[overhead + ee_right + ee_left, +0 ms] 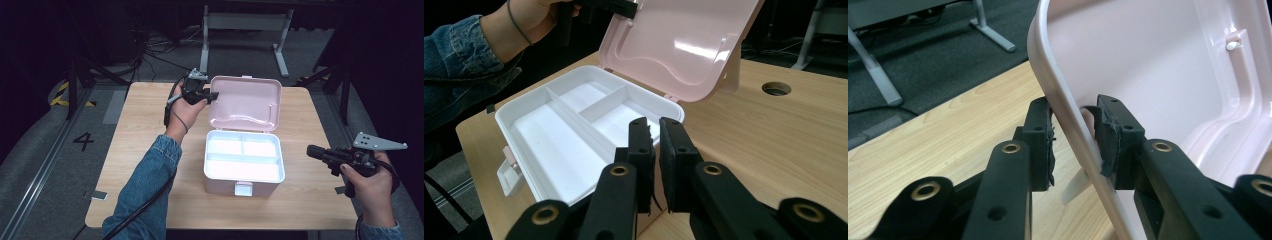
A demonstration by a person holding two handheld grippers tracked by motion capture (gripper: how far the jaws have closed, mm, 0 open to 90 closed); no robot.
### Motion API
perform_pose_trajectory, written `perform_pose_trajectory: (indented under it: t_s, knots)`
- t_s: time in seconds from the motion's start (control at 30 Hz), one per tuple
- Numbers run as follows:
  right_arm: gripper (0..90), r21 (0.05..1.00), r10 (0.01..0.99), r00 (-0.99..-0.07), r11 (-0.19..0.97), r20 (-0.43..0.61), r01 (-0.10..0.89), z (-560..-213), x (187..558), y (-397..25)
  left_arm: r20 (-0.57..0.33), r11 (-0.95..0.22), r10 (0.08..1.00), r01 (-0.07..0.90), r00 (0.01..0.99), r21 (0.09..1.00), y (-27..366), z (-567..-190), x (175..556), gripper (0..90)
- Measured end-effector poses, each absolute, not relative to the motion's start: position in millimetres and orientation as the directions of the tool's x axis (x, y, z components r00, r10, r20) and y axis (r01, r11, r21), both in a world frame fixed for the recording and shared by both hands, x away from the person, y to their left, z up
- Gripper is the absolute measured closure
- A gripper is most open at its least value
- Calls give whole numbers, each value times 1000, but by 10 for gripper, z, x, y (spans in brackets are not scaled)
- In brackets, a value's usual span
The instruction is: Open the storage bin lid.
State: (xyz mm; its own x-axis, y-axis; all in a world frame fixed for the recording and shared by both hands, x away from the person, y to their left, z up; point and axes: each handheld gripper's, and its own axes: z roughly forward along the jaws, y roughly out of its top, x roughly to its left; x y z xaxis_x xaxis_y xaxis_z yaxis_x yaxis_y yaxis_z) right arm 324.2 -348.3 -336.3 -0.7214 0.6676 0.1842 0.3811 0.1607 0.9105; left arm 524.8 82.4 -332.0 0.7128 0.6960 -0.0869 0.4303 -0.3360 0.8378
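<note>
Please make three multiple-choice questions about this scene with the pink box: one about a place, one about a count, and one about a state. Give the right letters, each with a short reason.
1. Where does the left gripper grip the pink box?
A. the front latch
B. the lid's edge
C. the white tray

2. How many compartments does the white tray have?
A. two
B. three
C. five

3. What state is the lid in?
A. raised open
C. shut
B. lying apart on the table

Answers: 1 B, its jaws stand on either side of the lid's rim; 2 B, two small ones behind one long one; 3 A, it stands up behind the tray.
</note>
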Motion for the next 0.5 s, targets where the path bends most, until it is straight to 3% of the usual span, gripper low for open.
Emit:
perform_pose_trajectory:
  t_s: [0.5]
  knots:
    - [844,908,671,-716,156,192,390,-3374,3237,-3506,-139,-331,716,508,684,795,817,-3464,5382,657]
